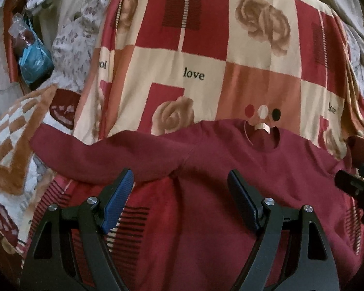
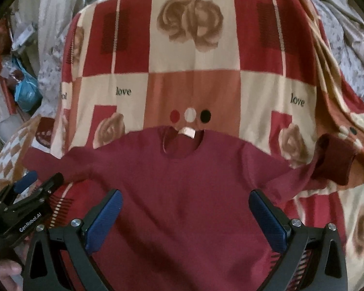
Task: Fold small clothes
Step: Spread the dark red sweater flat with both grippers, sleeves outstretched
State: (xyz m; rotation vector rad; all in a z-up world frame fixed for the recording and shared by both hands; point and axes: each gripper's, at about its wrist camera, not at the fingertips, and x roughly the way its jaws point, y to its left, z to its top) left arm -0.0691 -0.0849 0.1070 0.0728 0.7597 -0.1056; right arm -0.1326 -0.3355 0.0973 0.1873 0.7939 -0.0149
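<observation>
Now | maroon sweater (image 2: 182, 189) flat | neck away | sleeves sideways

Maroon sweater (image 2: 182, 194) flat on checked bedspread (image 2: 194, 60); bare bedspread beyond its collar, open for passage. Left edge crowded: patterned cushion (image 1: 14, 150), blue plastic bag (image 1: 35, 60). Right side: folded-back sleeve cuff (image 2: 335, 162), then rumpled grey bedding (image 2: 351, 36).

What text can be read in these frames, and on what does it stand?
"love": printed on the bedspread, at several spots, e.g. and.
"GenRobot.AI": on the left gripper, side of its body, right wrist view.
Neck tag of the maroon shirt: nothing readable.
Partly hidden word at the bedspread's left edge: unreadable.
</observation>
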